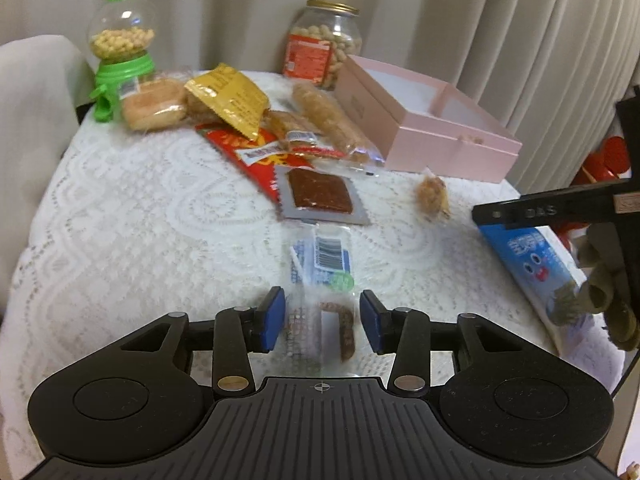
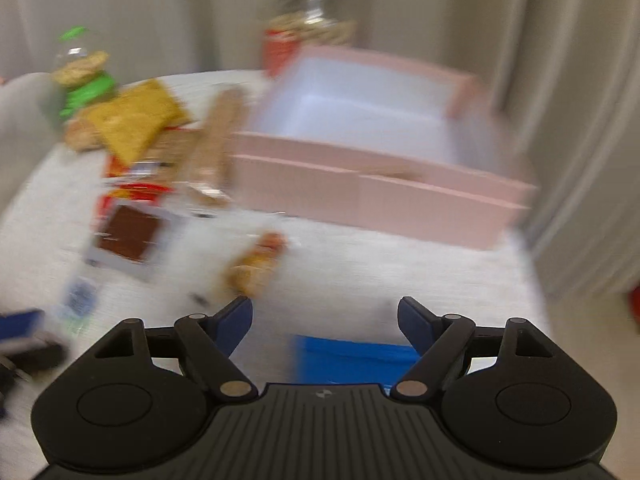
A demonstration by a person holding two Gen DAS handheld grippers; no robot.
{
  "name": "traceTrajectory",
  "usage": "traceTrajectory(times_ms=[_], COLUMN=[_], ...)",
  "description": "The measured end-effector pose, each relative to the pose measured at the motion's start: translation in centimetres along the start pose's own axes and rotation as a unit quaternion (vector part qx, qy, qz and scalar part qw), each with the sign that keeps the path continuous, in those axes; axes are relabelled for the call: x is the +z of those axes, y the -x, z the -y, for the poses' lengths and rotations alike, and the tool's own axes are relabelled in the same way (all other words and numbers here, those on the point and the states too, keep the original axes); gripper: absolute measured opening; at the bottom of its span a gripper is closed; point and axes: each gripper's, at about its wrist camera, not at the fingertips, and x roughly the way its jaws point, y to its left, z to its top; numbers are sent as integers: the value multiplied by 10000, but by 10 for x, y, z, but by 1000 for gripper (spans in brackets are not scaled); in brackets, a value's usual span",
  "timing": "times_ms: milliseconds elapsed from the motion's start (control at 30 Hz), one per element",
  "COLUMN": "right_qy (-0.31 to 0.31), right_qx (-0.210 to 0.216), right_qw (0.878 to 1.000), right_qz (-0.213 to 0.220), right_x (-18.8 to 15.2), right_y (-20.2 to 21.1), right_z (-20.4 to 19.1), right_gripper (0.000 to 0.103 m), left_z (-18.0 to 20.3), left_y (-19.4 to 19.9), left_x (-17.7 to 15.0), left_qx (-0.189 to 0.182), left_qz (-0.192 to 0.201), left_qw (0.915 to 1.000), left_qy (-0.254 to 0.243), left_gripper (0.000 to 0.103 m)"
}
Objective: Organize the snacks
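Observation:
Snacks lie on a white lace table. An open pink box (image 1: pixel 424 128) stands at the back right; it also shows in the blurred right wrist view (image 2: pixel 360 184). My left gripper (image 1: pixel 323 322) is open, its jaws either side of a clear sausage packet (image 1: pixel 324 292). Beyond it lie a brown jerky pack (image 1: pixel 320 192), a red packet (image 1: pixel 248 152), a yellow bag (image 1: pixel 232 96) and a long pastry (image 1: pixel 328 120). My right gripper (image 2: pixel 325 316) is open above a blue packet (image 2: pixel 352 358), which also shows in the left wrist view (image 1: pixel 536 260).
A green candy dispenser (image 1: pixel 120 52) and a peanut jar (image 1: pixel 324 44) stand at the back. A wrapped bun (image 1: pixel 154 104) lies by the dispenser. A small wrapped snack (image 1: pixel 431 196) lies in front of the box. Curtains hang behind the table.

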Motion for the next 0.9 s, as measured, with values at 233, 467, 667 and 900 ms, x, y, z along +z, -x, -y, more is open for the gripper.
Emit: traceTrajectory(times_ms=[233, 467, 667, 900], right_qy=[-932, -315, -396, -659], right_qx=[1010, 682, 994, 1183], right_qw=[9905, 9972, 9941, 9899], right_qz=[31, -33, 162, 414], right_x=[13, 29, 23, 1], right_y=[-10, -40, -5, 49], right_z=[8, -47, -30, 15], right_gripper=[78, 22, 20, 20], left_z=[7, 9, 20, 35], left_y=[-3, 1, 0, 23], left_x=[-6, -10, -10, -17], left_qx=[-2, 86, 292, 71], left_qz=[158, 140, 60, 431], left_qw=[9995, 9992, 9975, 9972], left_qy=[-283, -351, -640, -604], left_gripper=[49, 47, 43, 41])
